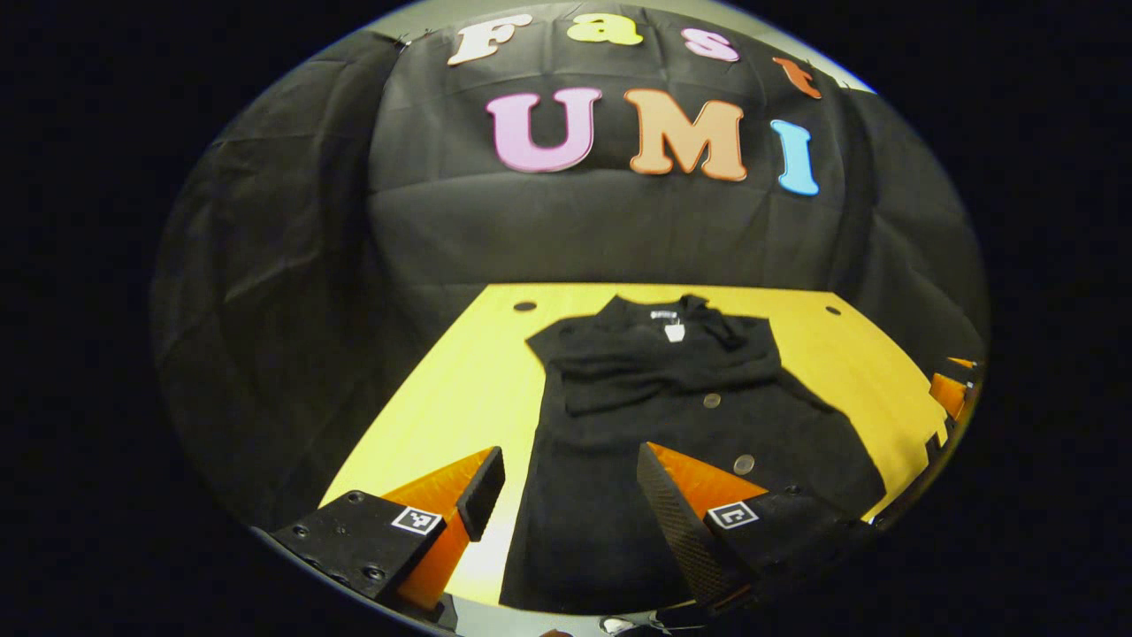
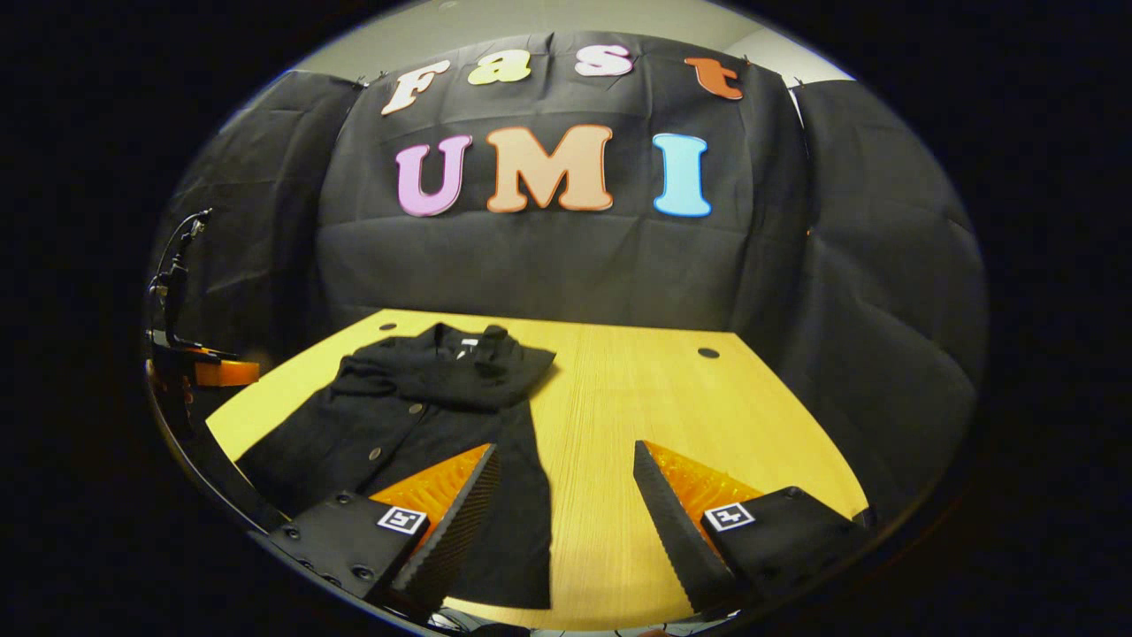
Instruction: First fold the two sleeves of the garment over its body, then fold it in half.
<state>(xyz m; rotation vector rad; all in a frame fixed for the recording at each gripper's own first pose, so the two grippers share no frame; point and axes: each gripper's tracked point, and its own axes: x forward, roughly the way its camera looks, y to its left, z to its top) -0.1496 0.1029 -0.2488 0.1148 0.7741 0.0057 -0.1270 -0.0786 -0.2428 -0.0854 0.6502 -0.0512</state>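
Note:
A black buttoned garment [image 1: 672, 416] lies flat on the yellow wooden table [image 1: 460, 389], collar toward the far wall. Both sleeves lie folded across its chest [image 1: 654, 363]. My left gripper [image 1: 570, 482] is open above the garment's near left hem, with nothing between its fingers. In the right gripper view the same garment [image 2: 416, 416] lies to the left, and my right gripper [image 2: 566, 482] is open above its near right edge and the bare table [image 2: 637, 407]. The other gripper [image 2: 212, 372] shows at the far left edge of the right gripper view.
Small round holes [image 1: 524, 306] sit in the tabletop near its far corners. Black cloth walls [image 2: 548, 257] close the booth behind and beside the table. A stand with cables [image 2: 172, 283] rises at the left of the right gripper view.

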